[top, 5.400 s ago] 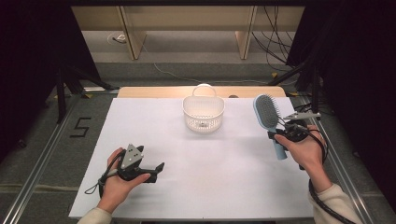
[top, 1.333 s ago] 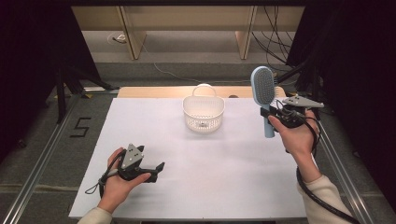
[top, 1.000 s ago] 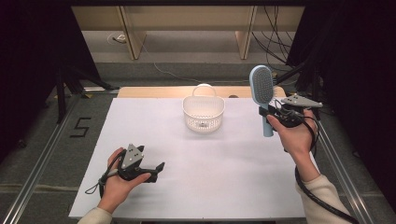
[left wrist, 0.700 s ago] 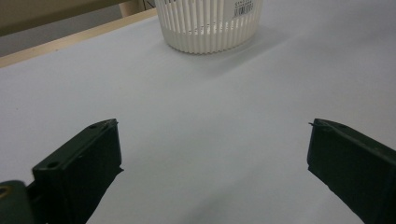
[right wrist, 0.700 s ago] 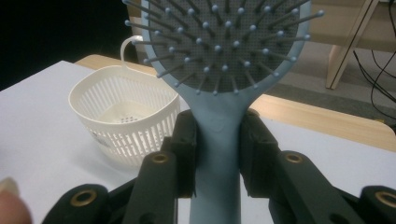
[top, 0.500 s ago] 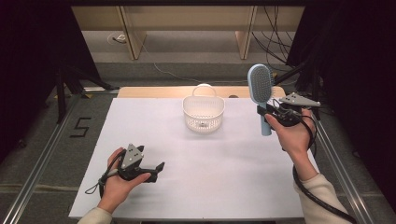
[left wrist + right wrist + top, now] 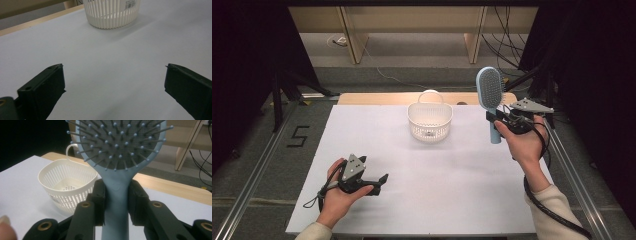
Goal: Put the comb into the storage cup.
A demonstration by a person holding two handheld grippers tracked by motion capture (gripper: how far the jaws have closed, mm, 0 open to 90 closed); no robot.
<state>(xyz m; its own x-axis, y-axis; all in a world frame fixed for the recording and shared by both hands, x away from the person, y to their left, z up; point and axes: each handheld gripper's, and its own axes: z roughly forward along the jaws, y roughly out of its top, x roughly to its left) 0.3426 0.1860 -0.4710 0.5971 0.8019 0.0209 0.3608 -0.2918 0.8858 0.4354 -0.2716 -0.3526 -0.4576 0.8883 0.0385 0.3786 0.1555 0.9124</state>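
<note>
A light-blue hairbrush (image 7: pixel 489 95) stands upright above the table's right side, its handle clamped in my right gripper (image 7: pixel 502 122). In the right gripper view the black pads (image 7: pixel 99 197) press both sides of the handle (image 7: pixel 116 192), with the bristled head above. A white slotted basket (image 7: pixel 429 120) with a loop handle stands empty at the table's far middle, to the left of the brush. My left gripper (image 7: pixel 379 182) rests low at the near left, jaws open with nothing between them; its view shows the basket (image 7: pixel 111 11) ahead.
A white sheet (image 7: pixel 432 185) covers the table, with a wooden edge (image 7: pixel 377 98) at the back. Metal rails (image 7: pixel 252 170) run along both sides. Cables (image 7: pixel 512 45) and wooden legs lie on the floor beyond.
The right hand lifted the brush off the table, turned it upright and has carried it slightly left toward the basket. The left gripper has not moved.
</note>
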